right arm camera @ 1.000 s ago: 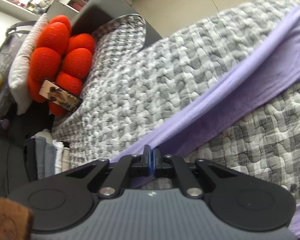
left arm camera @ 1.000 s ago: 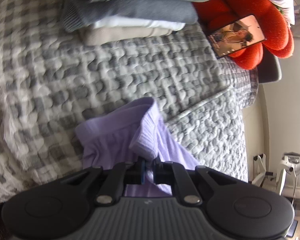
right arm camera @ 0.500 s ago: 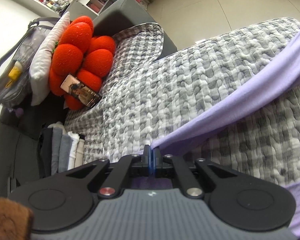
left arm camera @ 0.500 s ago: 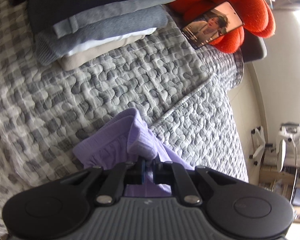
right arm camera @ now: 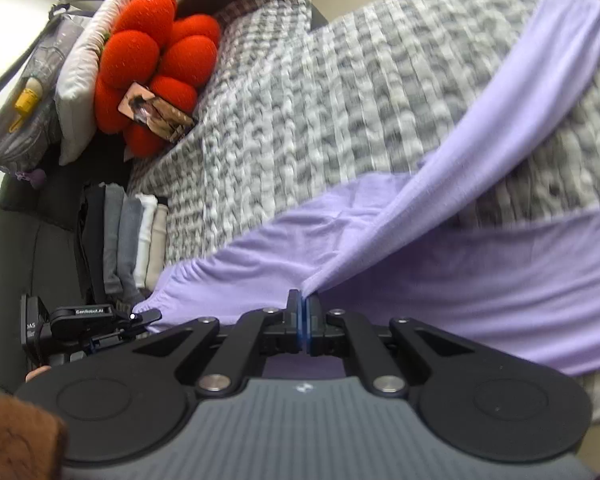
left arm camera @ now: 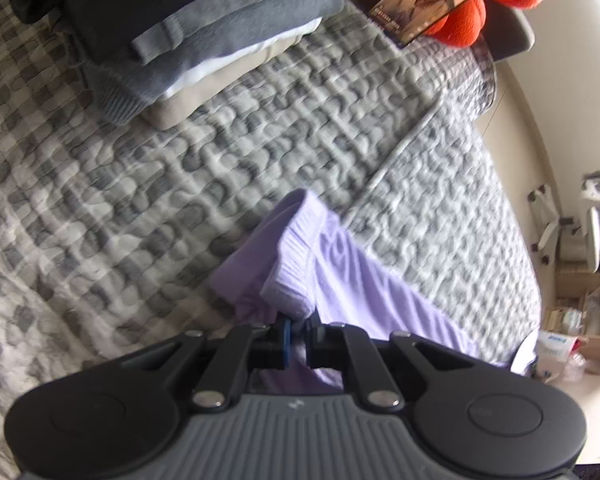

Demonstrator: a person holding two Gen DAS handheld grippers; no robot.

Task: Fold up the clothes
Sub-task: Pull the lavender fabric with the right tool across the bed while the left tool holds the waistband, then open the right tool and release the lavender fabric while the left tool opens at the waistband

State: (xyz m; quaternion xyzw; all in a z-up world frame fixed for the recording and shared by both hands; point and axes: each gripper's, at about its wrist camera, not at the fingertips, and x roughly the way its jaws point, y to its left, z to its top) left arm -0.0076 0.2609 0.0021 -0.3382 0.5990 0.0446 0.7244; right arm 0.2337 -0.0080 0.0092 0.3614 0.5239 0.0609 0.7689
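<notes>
A lilac garment [right arm camera: 440, 264] lies across the grey checked quilt [right arm camera: 320, 92]. My right gripper [right arm camera: 302, 302] is shut on one thin edge of it, and a taut fold runs from the jaws up to the right. In the left wrist view my left gripper [left arm camera: 297, 330] is shut on a ribbed hem of the same lilac garment [left arm camera: 320, 256], which bunches above the jaws. The left gripper [right arm camera: 140, 316] also shows at the left of the right wrist view, holding the cloth's corner.
A stack of folded clothes [left arm camera: 204, 36] in grey, white and beige sits on the quilt [left arm camera: 180, 184] at the back. An orange flower cushion [right arm camera: 152, 56] holds a phone [right arm camera: 152, 110]. Floor and boxes [left arm camera: 580, 312] lie past the bed's edge.
The right gripper has carried its edge toward the left gripper, so much more lilac cloth now shows beneath it. The left view has rolled, and the folded stack has shifted left and up.
</notes>
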